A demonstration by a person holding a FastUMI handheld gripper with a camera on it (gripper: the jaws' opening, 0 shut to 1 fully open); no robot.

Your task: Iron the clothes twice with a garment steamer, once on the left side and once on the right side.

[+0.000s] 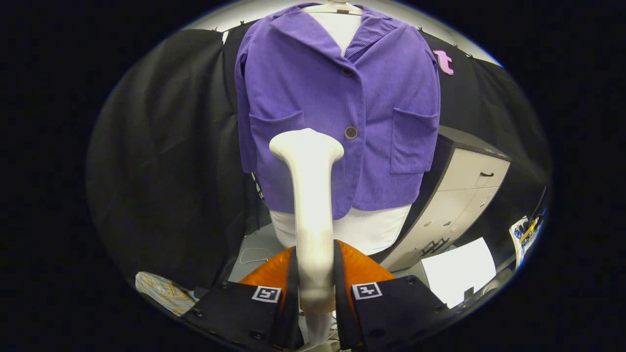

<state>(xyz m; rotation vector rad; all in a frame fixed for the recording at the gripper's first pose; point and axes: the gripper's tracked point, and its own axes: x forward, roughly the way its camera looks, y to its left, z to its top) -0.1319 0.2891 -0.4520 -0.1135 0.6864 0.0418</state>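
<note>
Steamer (313,195) is standing upright between the fingers of the tool (315,278), which is clenching its handle from both sides; the wide head is reaching up beyond the fingers. Past the head, a jacket (337,122) is hanging buttoned on a white form (367,227), with one pocket showing on each side of the steamer. Whether the head is touching the cloth I cannot tell. The steamer is looking rigid and smooth, so a hold low on the handle, as now, is probably suiting it, though a smooth shell may be prone to twisting in the grip. The jacket is looking soft and ribbed, likely giving way under light pressure. A cabinet (464,190) is standing beyond the fingers, right of the jacket.
</note>
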